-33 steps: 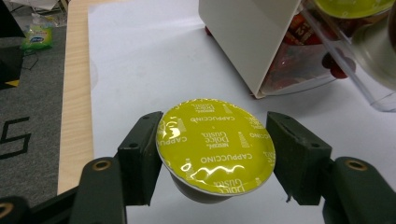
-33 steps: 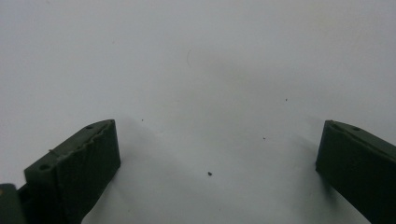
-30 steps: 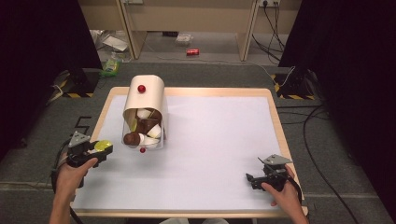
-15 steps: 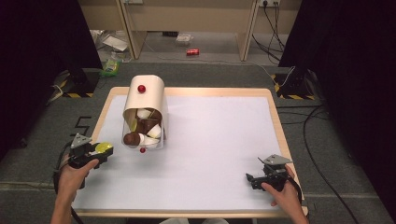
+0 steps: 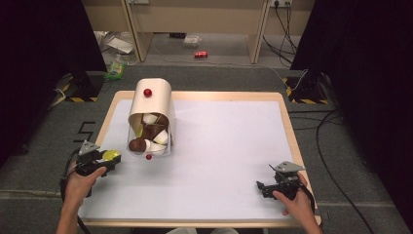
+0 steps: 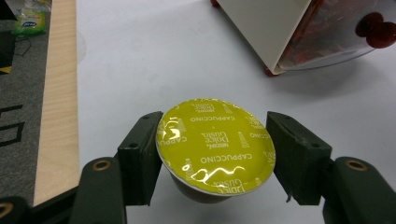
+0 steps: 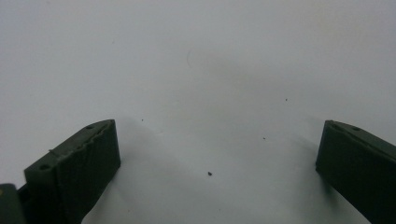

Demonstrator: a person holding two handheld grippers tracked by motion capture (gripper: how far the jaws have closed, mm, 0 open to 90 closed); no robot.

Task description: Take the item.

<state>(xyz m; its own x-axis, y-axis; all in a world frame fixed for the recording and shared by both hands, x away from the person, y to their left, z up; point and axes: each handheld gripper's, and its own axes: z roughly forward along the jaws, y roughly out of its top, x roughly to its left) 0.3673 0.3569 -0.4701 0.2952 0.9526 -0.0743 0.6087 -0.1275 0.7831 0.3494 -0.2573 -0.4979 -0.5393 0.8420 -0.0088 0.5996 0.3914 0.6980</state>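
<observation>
At the near right corner of the counter (image 5: 229, 195), the person's right hand (image 5: 294, 202) lies low on the white surface, forearm coming in from the bottom edge, wrist flat. It grips the right gripper (image 5: 265, 187), which points left across the counter toward the middle. In the right gripper view its two dark fingers (image 7: 77, 163) stand wide apart with nothing but bare white surface between them.

At the near left, the left hand (image 5: 83, 180) comes up from the bottom edge with the forearm angled slightly inward, the fist wrapped around the body of the left gripper (image 5: 111, 158). That gripper sits over the left margin of the counter, just inside the wooden rim, and points right, toward the dispenser. Its fingers (image 6: 140, 158) are closed on a yellow coffee capsule (image 6: 215, 144): in the left gripper view one pad presses each side of the capsule's rim, the foil lid faces up toward the camera, and the cup body hangs below, clear of the surface by its shadow.

Farther back, just beyond and to the right of the capsule, stands a cream-coloured dispenser (image 5: 152, 107) with a curved top and a red knob (image 5: 147, 92). Its clear front (image 5: 151, 139) shows brown and white capsules piled inside, and a second red knob (image 5: 148, 156) sits at its lower edge. The capsule and the dispenser are near each other but apart.
</observation>
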